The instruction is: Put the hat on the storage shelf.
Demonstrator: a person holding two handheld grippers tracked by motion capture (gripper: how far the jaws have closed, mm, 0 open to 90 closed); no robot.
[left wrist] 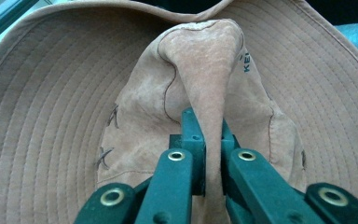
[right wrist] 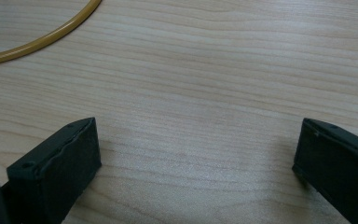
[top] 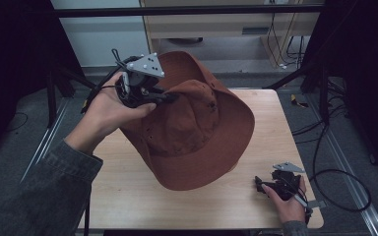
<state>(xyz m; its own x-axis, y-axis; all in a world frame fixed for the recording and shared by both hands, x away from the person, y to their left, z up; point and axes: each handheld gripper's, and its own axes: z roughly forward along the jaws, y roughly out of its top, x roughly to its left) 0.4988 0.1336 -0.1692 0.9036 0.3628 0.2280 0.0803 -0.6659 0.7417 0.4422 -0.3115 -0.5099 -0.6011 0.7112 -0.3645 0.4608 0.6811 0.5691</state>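
Observation:
A rust-brown brimmed hat (top: 192, 142) hangs tilted over the middle of the wooden table (top: 177, 206), its lower brim close to the tabletop. My left gripper (top: 170, 97), held in a hand at the upper left, is shut on a pinched fold of the hat's crown. The left gripper view has the jaws (left wrist: 208, 121) clamped on that suede-like fold (left wrist: 200, 56), with the stitched brim (left wrist: 51, 93) spreading behind it. Near the front right corner my right gripper (top: 257, 184) lies low on the table. Its jaws (right wrist: 196, 144) stand wide apart with only bare wood (right wrist: 205, 70) between them.
A yellow curved band (right wrist: 42, 37) lies on the wood at the top left of the right gripper view. Black cables (top: 334, 172) loop on the floor right of the table. Dark frame posts (top: 320, 83) stand at the back corners.

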